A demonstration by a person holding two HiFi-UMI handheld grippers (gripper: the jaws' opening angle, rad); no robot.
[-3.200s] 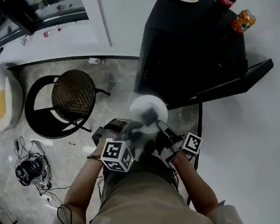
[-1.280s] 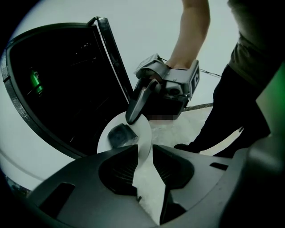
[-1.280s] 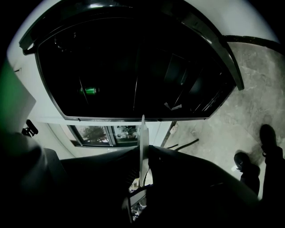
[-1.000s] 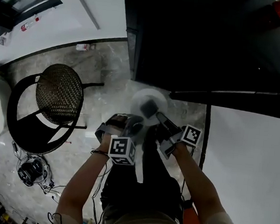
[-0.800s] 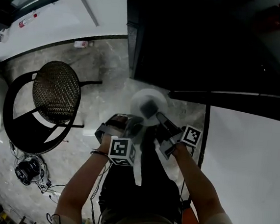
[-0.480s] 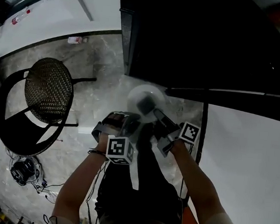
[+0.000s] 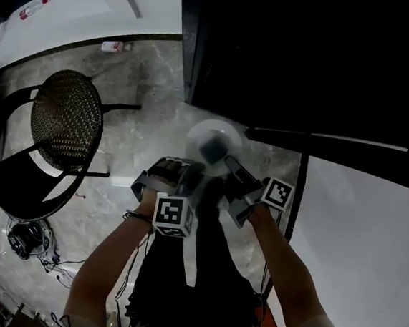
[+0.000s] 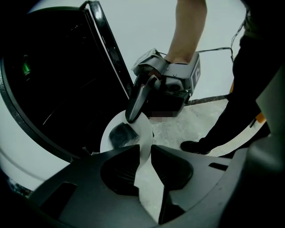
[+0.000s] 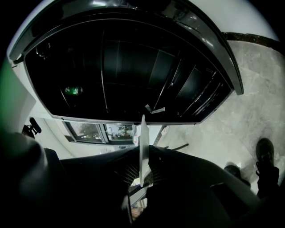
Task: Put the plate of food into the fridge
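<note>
**A:** What fills most of the head view?

**B:** The fridge [image 7: 308, 61], a black mass from 12 to 3 o'clock. Its door [image 8: 103, 49] stands swung open. Marble floor [image 7: 145, 110] lies beside it, and a round wicker chair [image 7: 65, 117] sits at 9 o'clock.

**A:** How are the arms set?

**B:** Both are bare and rise from 6 o'clock, closing in on the centre. The left forearm [image 7: 105, 265] slants in from 7 o'clock and the right forearm [image 7: 285, 264] from 5 o'clock. The left tongs [image 8: 145, 151] tip down over the floor. The right tongs [image 9: 142, 153] look more nearly level, straight into the fridge's mouth.

**A:** And the plate?

**B:** The white plate [image 7: 220, 132] hangs in the air at the centre, just outside the open fridge and not yet in it. The left tongs are clamped on its rim at 7 o'clock and the right tongs are clamped on it at 4 o'clock. In each gripper view the rim passes between closed jaws.

**A:** What can't you make out?

**B:** The fridge's inside is nearly all black. Only faint shelf lines and a small green glow [image 9: 73, 91] at 9 o'clock show in the right gripper view. The person's body at 6 o'clock is a dark shape cut off by the frame. The hands are mostly covered by the tongs' bodies and marker cubes. The plate is blurred from above and edge-on in the right gripper view. The food [image 7: 211, 150] is a dark lump near the plate's middle, and I can't tell what it is.
</note>
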